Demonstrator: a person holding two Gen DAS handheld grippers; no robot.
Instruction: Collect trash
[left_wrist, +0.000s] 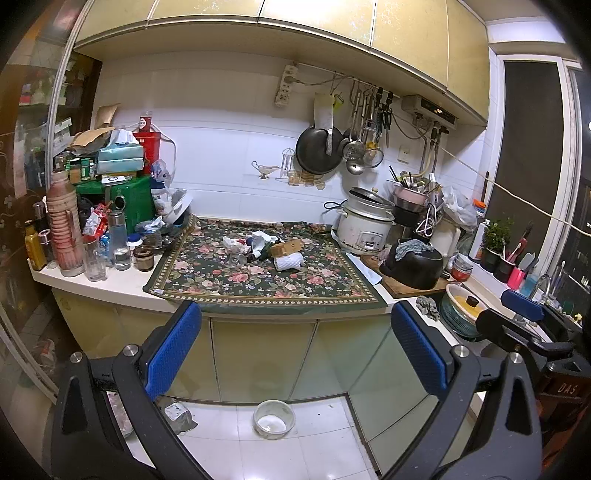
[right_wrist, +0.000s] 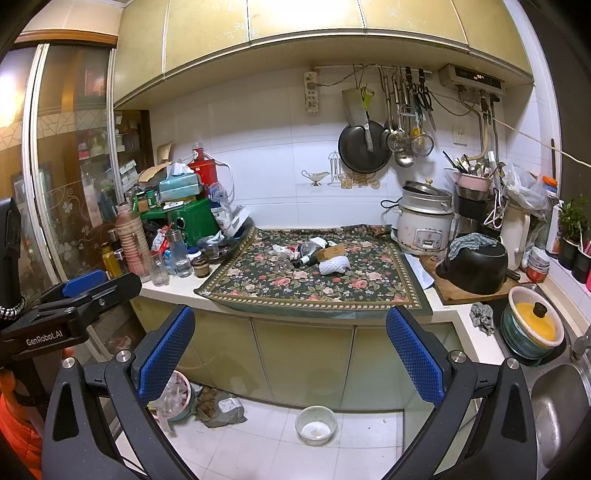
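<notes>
Both grippers hang back from the counter at cabinet height, nothing touched yet. Left gripper (left_wrist: 295, 347): jaws spread wide, nothing between the blue pads. Right gripper (right_wrist: 291, 350): the same, wide open and empty. The trash sits in a loose heap mid-way across the floral cloth (left_wrist: 221, 284), toward its back half: crumpled tissue (left_wrist: 233, 243), a small cardboard box (left_wrist: 286, 248), a white foam net sleeve (left_wrist: 289, 261), a dark bottle (right_wrist: 308, 259) lying on its side, and some clear wrapper I cannot make out well. A rice cooker (left_wrist: 364, 227) stands to the right of the cloth, a crowd of jars and bottles to the left. Judged step: approach, before the first pick. A pale bin (right_wrist: 173, 397) shows on the floor, lower left in the right wrist view; likely the drop point. The next move calls for reaching forward over the counter edge and closing on one light piece, probably the foam sleeve nearest the front, without dragging the cloth.
</notes>
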